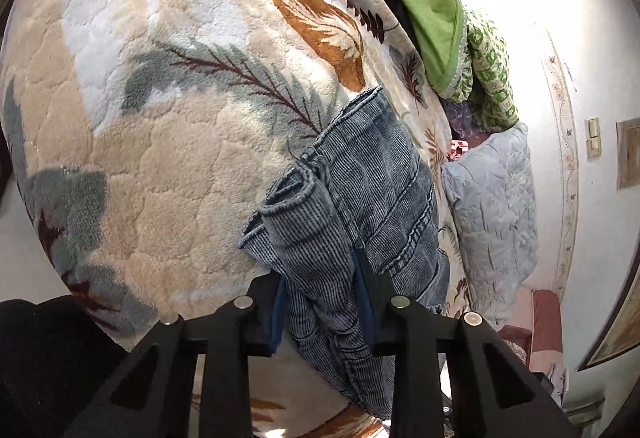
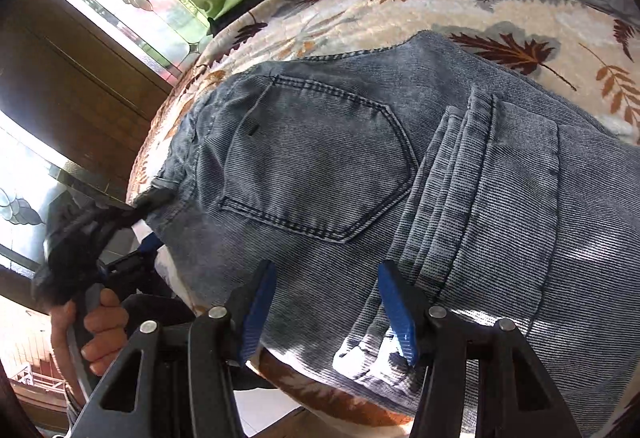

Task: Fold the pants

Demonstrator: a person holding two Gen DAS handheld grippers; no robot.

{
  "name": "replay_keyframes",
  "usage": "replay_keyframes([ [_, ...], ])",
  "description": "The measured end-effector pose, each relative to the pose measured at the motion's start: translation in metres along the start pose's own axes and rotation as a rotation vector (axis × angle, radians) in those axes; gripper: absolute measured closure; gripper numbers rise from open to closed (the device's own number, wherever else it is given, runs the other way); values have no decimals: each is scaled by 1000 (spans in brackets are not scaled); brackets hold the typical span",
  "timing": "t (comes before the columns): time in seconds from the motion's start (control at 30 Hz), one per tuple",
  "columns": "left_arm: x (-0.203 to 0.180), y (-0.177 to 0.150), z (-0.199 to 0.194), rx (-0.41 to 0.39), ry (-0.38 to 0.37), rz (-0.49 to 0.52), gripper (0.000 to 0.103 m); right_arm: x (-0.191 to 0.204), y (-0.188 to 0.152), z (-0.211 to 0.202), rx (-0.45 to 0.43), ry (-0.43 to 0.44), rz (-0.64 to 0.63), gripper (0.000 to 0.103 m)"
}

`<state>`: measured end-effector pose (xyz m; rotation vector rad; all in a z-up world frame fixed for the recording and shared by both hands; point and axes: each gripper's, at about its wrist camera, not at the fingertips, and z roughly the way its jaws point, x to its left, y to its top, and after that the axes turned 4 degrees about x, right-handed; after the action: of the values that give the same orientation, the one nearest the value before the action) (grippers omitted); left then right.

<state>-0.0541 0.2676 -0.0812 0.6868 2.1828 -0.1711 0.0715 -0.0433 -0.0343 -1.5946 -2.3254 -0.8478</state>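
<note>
One pair of washed blue jeans [image 2: 360, 166] lies on a plush leaf-print blanket [image 1: 168, 126] covering a bed, back pocket [image 2: 320, 158] up, already doubled into a thick stack. In the right wrist view the denim fills the frame from 9 to 4 o'clock, with layered edges bunched at about 3.

Left gripper [image 1: 322, 312]: its two fingers are clamped on a rolled, bunched fold of the denim at 6 o'clock of its own view; cloth fills the gap and the pads press on both sides. From the right wrist view the same tool appears at 9 o'clock, blurred, pinching the waist end, a hand [image 2: 100, 334] on its handle.

Right gripper [image 2: 326, 314]: fingers apart, poised over the near edge of the jeans at 6 o'clock; no cloth is pinched between the blue pads.

Beyond: green pillow [image 1: 424, 10] at 1 o'clock, pale quilted pillow [image 1: 492, 214] at 3.

Judgement: a further fold is being set up, one corner secured. Next move likely calls for the right fingers to close on the near edge through all layers, then both ends to be lifted together so the stack does not slide apart.
</note>
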Motion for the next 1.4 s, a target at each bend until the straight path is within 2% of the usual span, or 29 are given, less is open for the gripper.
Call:
replay_keyframes([
  [0.07,-2,0,0,-7,16,19,79,4,3,-6,-17,67,-2,46],
  [0.1,-4,0,1,-12,28,35,82,2,5,-3,-14,57,16,46],
  [0.13,-6,0,1,-17,40,47,83,-4,7,6,9,61,46,46],
  [0.17,-9,-1,0,-21,57,64,87,-14,7,24,77,92,93,45],
  [0.2,-14,-2,-1,-30,72,88,88,-25,7,34,105,138,137,45],
  [0.23,-20,-3,-2,-40,92,119,89,-35,7,27,71,200,195,45],
  [0.3,-31,-6,-6,-64,123,168,90,-50,8,16,62,297,304,45],
  [0.47,-81,-23,-18,-150,193,375,92,-67,-4,-25,-50,378,351,45],
  [0.63,-150,-64,-24,-234,230,655,92,-93,-35,-72,-167,369,377,45],
  [0.83,-227,-151,-2,-261,229,1020,93,-144,-82,-132,-328,353,444,45],
  [0.97,-254,-214,36,-187,218,1201,93,-184,-114,-160,-419,344,520,45],
  [1.07,-257,-252,75,-68,221,1275,93,-210,-137,-166,-452,349,580,45],
  [1.13,-250,-278,109,55,258,1338,93,-225,-150,-169,-458,351,621,45],
  [1.17,-242,-285,127,108,288,1339,93,-230,-153,-169,-462,353,632,45],
  [1.23,-228,-298,152,183,359,1378,92,-236,-155,-170,-470,351,644,45],
  [1.3,-228,-300,145,168,334,1399,89,-238,-157,-171,-474,341,644,45],
  [1.33,-232,-295,138,189,299,1372,83,-239,-157,-168,-470,338,647,45],
  [1.4,-242,-279,122,261,192,1287,66,-241,-154,-163,-462,338,649,45],
])
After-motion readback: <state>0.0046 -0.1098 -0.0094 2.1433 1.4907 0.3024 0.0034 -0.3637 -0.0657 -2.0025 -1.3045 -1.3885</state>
